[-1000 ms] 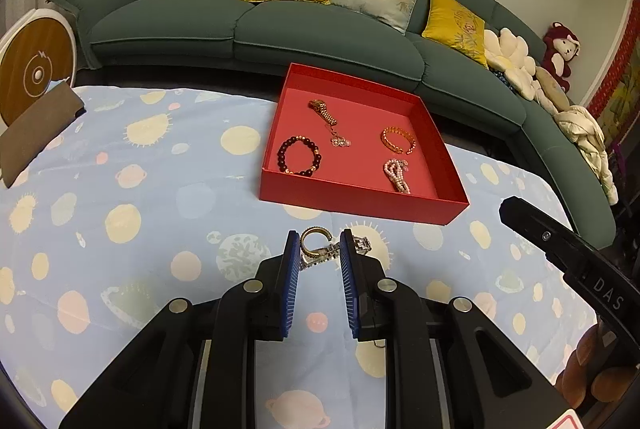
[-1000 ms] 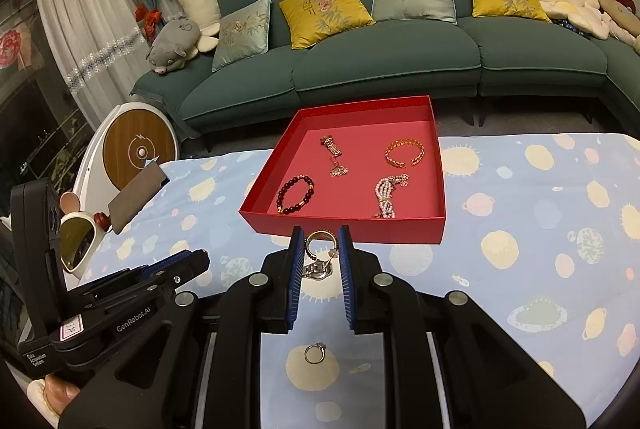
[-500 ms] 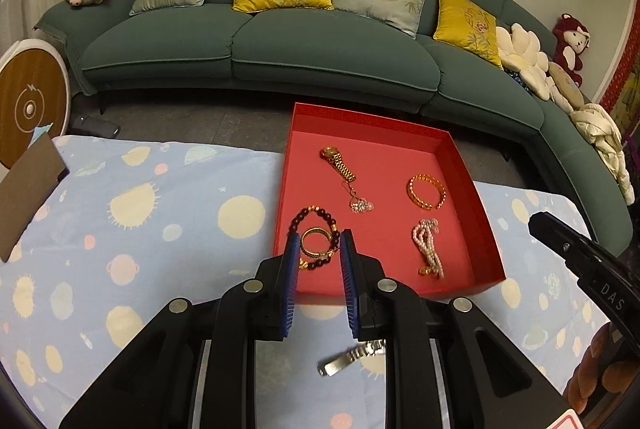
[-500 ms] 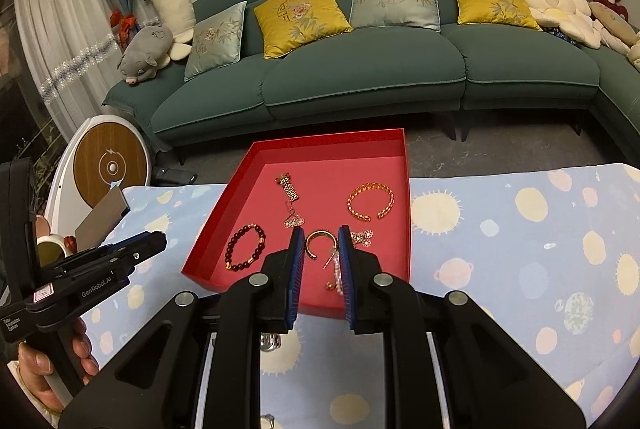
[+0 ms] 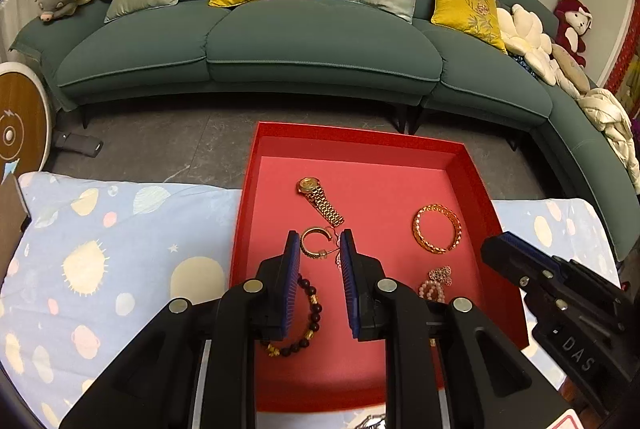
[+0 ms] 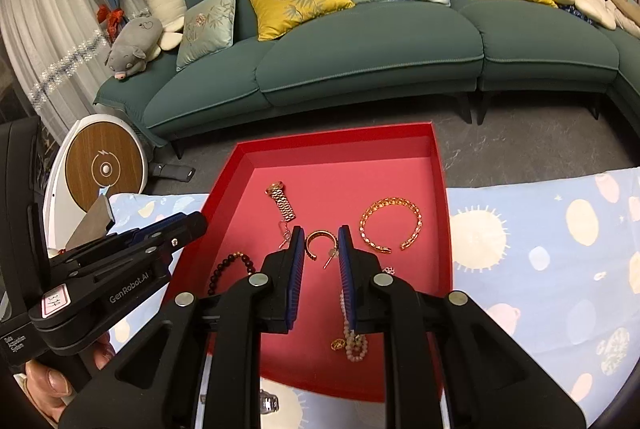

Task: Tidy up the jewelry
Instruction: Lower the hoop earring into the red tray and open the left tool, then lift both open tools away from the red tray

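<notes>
I hold a gripper in each hand over the red tray (image 5: 476, 185), which sits at the far edge of the table on a pale blue cloth (image 5: 100, 261) printed with suns and planets. My left gripper (image 5: 319, 244) is clenched on a gold hoop earring (image 5: 315, 243): the ring stands between the blue pads (image 5: 292, 269) with its post reaching to the right-hand pad. My right gripper (image 6: 318, 245) is likewise clenched on a second gold hoop earring (image 6: 319, 244), its open ring and thin post caught between the two blue pads. Both earrings hang above the tray floor, near the middle of the tray.

Inside the tray lie a gold watch (image 5: 320, 200) toward the back, a gold bangle (image 5: 437, 229) to its right, a dark bead bracelet (image 5: 304, 321) close under my left gripper, and a string of pale pink beads (image 5: 434, 287) partly hidden behind the right-hand finger of that gripper. From the left view my right gripper shows at the tray's right edge; from the right view my left gripper shows at the tray's left edge, with my fingers (image 6: 44, 381) wrapped round its handle.

A silver watch (image 6: 269, 404) lies on the cloth just in front of the tray's near wall, between my right gripper's arms. Beyond the table stands a green sofa (image 6: 360, 57) with yellow and grey cushions
</notes>
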Demonstrator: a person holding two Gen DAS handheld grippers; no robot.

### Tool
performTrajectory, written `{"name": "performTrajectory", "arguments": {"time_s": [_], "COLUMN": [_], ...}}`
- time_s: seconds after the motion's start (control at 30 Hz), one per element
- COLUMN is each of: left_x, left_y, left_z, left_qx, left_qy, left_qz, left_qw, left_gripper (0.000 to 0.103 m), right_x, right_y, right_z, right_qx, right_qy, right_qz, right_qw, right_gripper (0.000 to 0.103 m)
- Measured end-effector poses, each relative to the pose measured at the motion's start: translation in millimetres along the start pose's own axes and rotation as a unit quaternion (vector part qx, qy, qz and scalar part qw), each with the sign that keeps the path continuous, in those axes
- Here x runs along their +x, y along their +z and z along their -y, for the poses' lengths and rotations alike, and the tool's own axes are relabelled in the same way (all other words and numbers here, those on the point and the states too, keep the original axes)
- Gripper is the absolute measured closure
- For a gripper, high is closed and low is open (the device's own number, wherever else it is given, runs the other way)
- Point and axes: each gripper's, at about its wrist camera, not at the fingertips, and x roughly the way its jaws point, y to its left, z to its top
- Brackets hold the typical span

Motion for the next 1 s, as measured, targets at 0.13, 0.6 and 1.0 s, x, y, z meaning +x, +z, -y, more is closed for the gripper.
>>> {"name": "performTrajectory", "arguments": {"time_s": [0.13,0.6,1.0], "left_x": [13.2,42.4,1.5], "left_y": [4.8,8.3,-1.3], "left_z": [1.1,-9.2,-25.6], "left_qx": [0.002,-0.014,-0.042], "left_qy": [0.006,0.008,-0.004], "left_qz": [-0.006,-0.036,0.01], "left_qw": [1.0,0.9992,0.9991], "left_gripper": [0.085,0.084,0.068], "right_x": [15.9,42.3,4.8], "right_y": [2.0,0.2,-7.3], "right_z": [2.7,-1.0,8.4], "right_qx": [0.005,-0.002,0.0], "right_qy": [0.0,-0.008,-0.009], "right_qz": [-0.012,-0.025,0.01], "right_qw": [1.0,1.0,1.0], "right_gripper": [0.086,0.086,0.083]}}
